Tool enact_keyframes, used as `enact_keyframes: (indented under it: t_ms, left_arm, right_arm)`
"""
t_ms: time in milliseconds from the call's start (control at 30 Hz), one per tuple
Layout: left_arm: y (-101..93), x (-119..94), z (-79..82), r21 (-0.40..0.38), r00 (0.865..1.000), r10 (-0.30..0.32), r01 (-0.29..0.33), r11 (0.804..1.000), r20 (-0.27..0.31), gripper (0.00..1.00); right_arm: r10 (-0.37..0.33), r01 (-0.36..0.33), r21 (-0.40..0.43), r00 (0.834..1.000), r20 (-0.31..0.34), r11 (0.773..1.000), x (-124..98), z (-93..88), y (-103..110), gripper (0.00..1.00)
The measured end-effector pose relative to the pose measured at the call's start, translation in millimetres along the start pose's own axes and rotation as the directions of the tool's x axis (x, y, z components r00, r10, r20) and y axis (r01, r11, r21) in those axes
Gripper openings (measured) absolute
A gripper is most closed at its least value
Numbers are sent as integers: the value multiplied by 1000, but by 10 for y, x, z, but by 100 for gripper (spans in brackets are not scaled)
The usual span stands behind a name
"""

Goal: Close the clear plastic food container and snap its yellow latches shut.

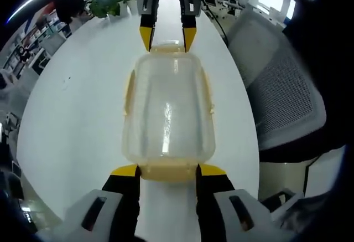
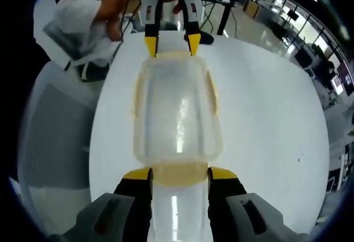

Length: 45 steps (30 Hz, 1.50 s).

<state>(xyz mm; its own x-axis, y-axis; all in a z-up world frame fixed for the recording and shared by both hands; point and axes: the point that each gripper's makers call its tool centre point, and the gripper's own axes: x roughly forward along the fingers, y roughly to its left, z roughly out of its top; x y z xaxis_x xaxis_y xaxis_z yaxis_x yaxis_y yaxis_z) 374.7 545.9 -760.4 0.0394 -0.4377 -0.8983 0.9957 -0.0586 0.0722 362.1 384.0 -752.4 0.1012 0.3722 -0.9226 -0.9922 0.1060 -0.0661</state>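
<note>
Clear plastic food container (image 1: 167, 109) with lid on, yellow latches (image 1: 168, 171) at ends and sides.

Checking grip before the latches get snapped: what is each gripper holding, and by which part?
Both grippers bracket the container at opposite ends: the left gripper around one yellow end latch, the right gripper around the other. Firm clamping cannot be told.

White round table (image 1: 83, 114) — clear lidded container (image 1: 167, 112) flat on it, potted plant (image 1: 110, 1) at far edge.
</note>
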Motion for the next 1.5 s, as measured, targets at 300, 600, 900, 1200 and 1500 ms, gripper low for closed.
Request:
enact_keyframes:
  t_ms: [300, 600, 900, 1200, 1500]
  left_arm:
    - [5, 72, 214, 12, 1000, 5, -5, 1000, 17, 38]
    - [15, 140, 359, 15, 1000, 4, -4, 1000, 16, 38]
    - [9, 230, 534, 12, 1000, -2, 2, 1000, 9, 38]
    - [-1, 348, 733, 6, 1000, -3, 3, 1000, 10, 38]
    - [-1, 428, 935, 7, 1000, 0, 0, 1000, 8, 38]
  right_arm:
    - [-12, 12, 10, 1000, -4, 1000, -96, -188, -11, 38]
    - [-15, 15, 16, 1000, 0, 1000, -160, -339, -20, 38]
    - [-13, 13, 21, 1000, 7, 1000, -223, -523, -31, 38]
    - [-10, 10, 20, 1000, 11, 1000, -299, -752, -35, 38]
    - [-10, 9, 22, 1000, 12, 1000, -359, -951, -44, 38]
